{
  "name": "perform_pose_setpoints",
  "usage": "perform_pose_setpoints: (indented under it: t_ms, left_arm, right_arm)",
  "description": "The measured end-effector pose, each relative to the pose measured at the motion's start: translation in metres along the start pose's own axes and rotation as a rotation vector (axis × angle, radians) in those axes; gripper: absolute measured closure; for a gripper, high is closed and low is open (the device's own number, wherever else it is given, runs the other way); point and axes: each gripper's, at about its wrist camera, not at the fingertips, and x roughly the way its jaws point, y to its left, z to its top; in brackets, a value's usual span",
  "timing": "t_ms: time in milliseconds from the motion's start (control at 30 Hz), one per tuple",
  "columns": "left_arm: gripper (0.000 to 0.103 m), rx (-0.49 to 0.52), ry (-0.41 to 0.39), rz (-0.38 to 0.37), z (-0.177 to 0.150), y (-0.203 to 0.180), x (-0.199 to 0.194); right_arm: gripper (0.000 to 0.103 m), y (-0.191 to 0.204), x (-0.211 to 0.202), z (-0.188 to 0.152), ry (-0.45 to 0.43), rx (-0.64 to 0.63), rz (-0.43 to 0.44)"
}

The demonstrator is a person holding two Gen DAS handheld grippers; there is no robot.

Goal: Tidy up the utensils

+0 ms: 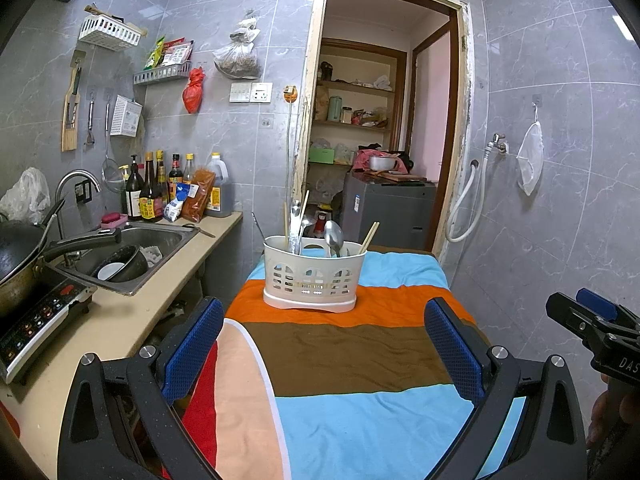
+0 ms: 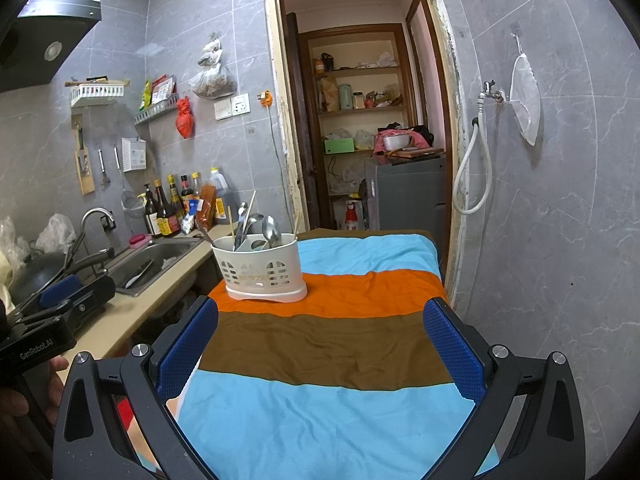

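A white plastic utensil caddy [image 1: 314, 278] stands upright on the striped cloth, on its orange band; it also shows in the right wrist view [image 2: 262, 274]. It holds metal spoons [image 1: 333, 236], wooden chopsticks [image 1: 368, 238] and other utensils [image 2: 270, 232]. My left gripper [image 1: 324, 344] is open and empty, held over the brown band, well short of the caddy. My right gripper [image 2: 320, 346] is open and empty, to the right of the left one, with the caddy ahead and to its left.
The striped cloth [image 1: 360, 412] covers a narrow table. A counter [image 1: 132, 308] with a sink [image 1: 132, 256], wok [image 1: 20, 248], induction cooker [image 1: 40, 320] and bottles [image 1: 160, 192] runs along the left. A tiled wall [image 2: 560, 240] and hose [image 2: 472, 176] stand on the right, a doorway behind.
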Motion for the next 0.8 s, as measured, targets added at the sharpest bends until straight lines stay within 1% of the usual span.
perform_pose_setpoints:
  t_ms: [800]
  left_arm:
    - [0.005,-0.008,0.006,-0.010,0.0033,-0.0020,0.0023]
  right_arm:
    - [0.000,-0.0008,-0.0001,0.0009,0.001,0.001,-0.001]
